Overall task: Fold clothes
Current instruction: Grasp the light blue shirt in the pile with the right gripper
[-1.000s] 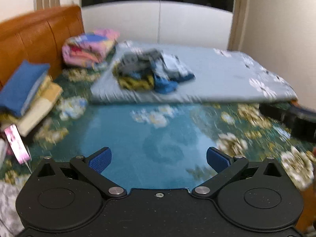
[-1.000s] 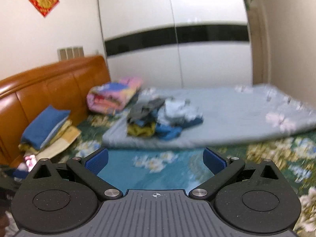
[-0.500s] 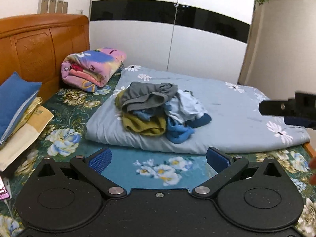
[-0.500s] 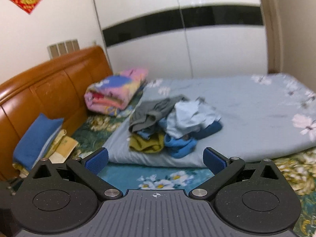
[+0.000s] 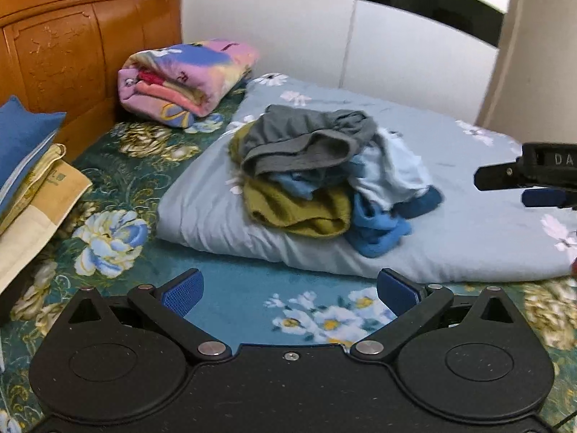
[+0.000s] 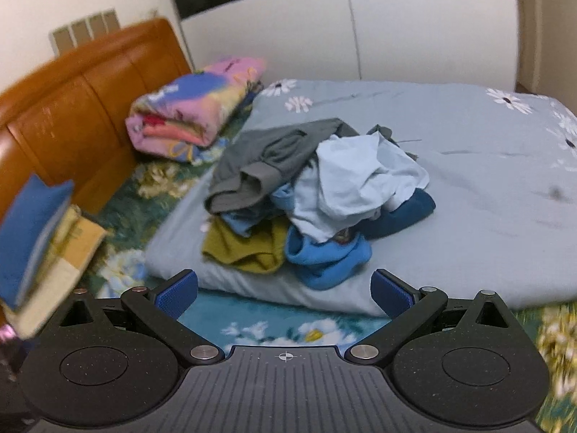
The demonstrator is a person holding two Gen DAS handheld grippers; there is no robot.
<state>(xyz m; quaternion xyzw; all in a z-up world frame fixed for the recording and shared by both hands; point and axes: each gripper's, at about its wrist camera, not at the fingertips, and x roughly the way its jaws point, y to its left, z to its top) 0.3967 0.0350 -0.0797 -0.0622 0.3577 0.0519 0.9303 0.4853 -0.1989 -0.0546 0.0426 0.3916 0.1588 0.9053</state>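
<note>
Here both the left gripper [image 5: 290,290] and right gripper [image 6: 285,288] are hanging spread wide and empty, facing the clothes pile [image 6: 313,198] lying on the pale-blue quilt [image 6: 487,187].

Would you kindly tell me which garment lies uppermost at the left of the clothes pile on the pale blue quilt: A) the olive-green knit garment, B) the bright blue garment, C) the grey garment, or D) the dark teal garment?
C: the grey garment drapes over the pile's left top, with the olive-green knit garment beneath it on the pale blue quilt.
</note>
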